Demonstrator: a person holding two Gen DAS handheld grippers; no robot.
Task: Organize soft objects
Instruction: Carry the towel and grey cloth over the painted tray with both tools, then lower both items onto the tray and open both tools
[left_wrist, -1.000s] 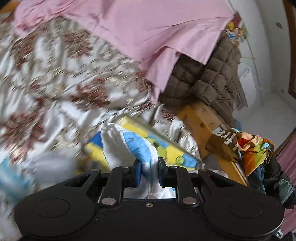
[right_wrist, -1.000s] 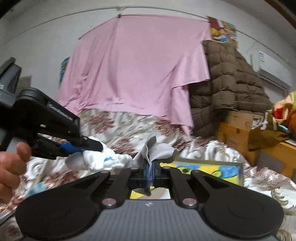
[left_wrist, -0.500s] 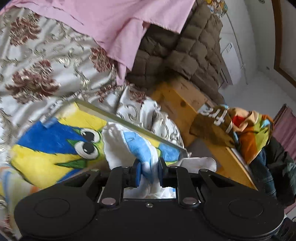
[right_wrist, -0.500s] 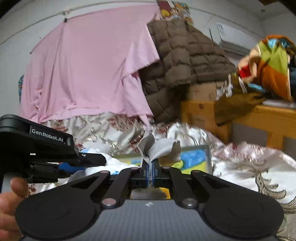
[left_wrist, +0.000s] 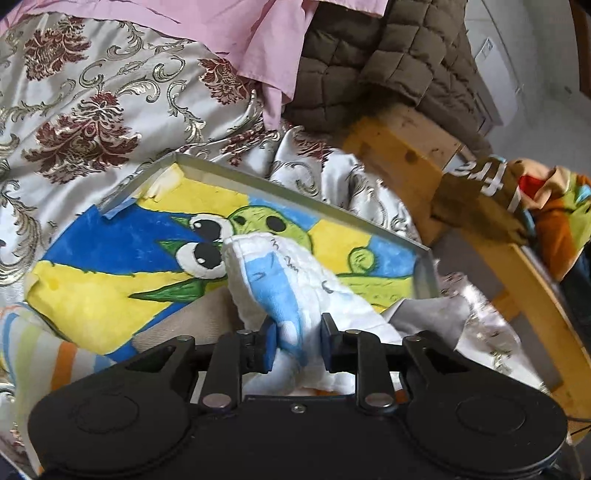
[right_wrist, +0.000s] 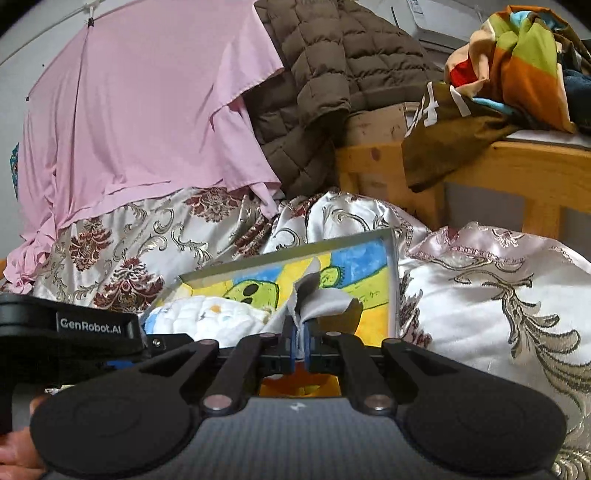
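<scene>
Crowding the painted tray (left_wrist: 303, 197): brown quilted jacket (left_wrist: 354, 62), pink sheet (right_wrist: 140, 110).

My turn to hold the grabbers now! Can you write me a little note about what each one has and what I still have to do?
Left gripper: jaws have just been opening, the white quilted cloth with a light blue patch is still between its pads.
Right gripper: pinched shut on the thin grey cloth.
Both cloths hang over the shallow metal tray with the yellow, blue and green cartoon lining, which sits on the silver and maroon floral bedspread.
Done: both cloths brought to the tray.
Left: probably let them go into the tray.
</scene>
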